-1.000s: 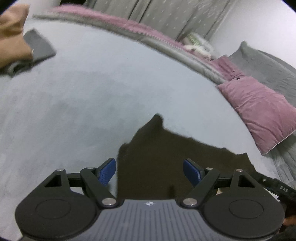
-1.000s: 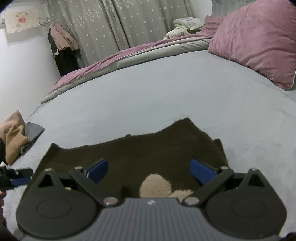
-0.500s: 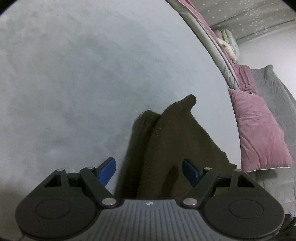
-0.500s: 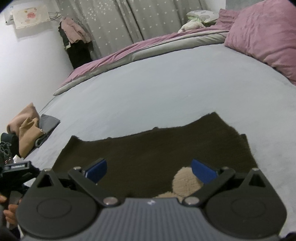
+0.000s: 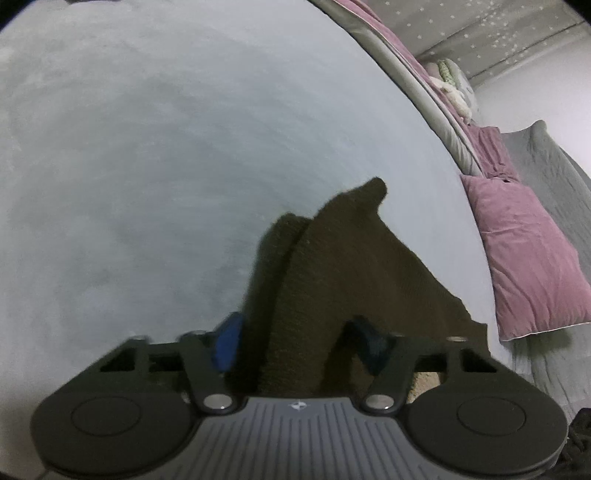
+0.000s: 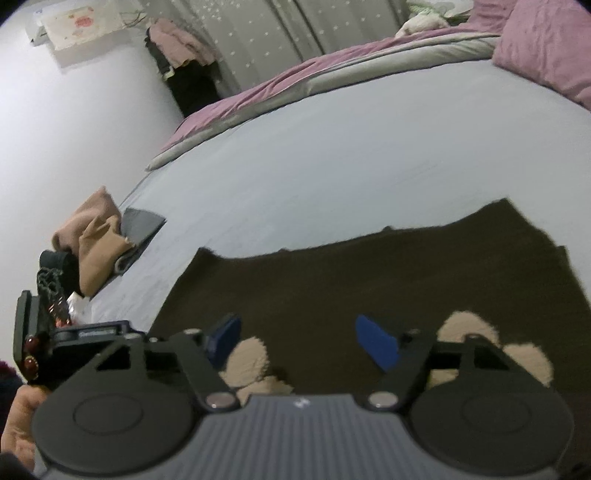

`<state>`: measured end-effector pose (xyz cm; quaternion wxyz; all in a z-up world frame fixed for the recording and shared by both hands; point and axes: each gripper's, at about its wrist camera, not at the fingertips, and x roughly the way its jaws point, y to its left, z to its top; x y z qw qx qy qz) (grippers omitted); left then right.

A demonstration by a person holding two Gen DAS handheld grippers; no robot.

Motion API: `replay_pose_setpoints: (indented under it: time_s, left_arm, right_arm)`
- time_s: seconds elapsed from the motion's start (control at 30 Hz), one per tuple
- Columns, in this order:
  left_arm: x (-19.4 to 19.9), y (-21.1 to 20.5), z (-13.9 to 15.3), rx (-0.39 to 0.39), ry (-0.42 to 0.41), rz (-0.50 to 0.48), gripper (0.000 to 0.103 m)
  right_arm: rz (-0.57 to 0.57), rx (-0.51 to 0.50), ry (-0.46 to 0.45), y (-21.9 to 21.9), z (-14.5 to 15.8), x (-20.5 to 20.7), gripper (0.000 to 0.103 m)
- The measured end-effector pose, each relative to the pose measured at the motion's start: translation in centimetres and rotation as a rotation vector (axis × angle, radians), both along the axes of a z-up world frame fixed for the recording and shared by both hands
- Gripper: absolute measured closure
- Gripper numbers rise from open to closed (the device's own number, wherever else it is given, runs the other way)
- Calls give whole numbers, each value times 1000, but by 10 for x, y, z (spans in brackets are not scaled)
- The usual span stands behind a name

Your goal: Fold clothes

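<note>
Nearest the lens, the left hand-held gripper (image 5: 295, 343) had its blue pads spread apart with a raised fold of the dark brown fleece garment (image 5: 332, 280) standing between them; blur made it impossible to say whether either pad pressed the cloth, so no grip was confirmed. The right hand-held gripper (image 6: 303, 343) was likewise wide open and held nothing, hovering over the near edge of the same garment (image 6: 369, 280), where two tan fluffy patches (image 6: 247, 354) showed just beyond the jaws. In the right wrist view the garment lay spread mostly flat on the pale grey bed (image 6: 351, 155), near its front edge; in the left wrist view one end of it was doubled and ridged up toward a point. Judgement: thick pile fabric, soft and limp, light, not fragile, not slippery; it would sag and drag on the bed cover rather than slide, and would hold no crease unaided. Judged best hold: pinch a corner or hem edge through both layers, one hand-held gripper at each end of the same edge, so the fold carries over evenly. A grip mid-panel would likely bunch it. Further off at the left edge of the bed sat a small pile of tan and grey clothes (image 6: 96, 236). Beyond lay a pink pillow (image 5: 524, 266), and grey star-print curtains (image 6: 295, 33) at the far wall.
</note>
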<state>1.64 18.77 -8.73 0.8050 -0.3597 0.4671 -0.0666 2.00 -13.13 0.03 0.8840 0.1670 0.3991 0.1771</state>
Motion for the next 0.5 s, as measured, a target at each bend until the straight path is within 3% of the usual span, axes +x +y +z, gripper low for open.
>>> replay_pose_setpoints:
  time_s: [0.17, 0.33, 0.5]
  left_arm:
    - [-1, 1, -2, -7, -2, 34, 62]
    - [-3, 6, -5, -54, -1, 71, 75]
    - [-3, 3, -2, -69, -15, 85, 80]
  right_arm:
    - [46, -3, 34, 8, -2, 0, 71]
    - [57, -35, 54, 7, 0, -2, 73]
    - [74, -49, 87, 2, -3, -4, 73]
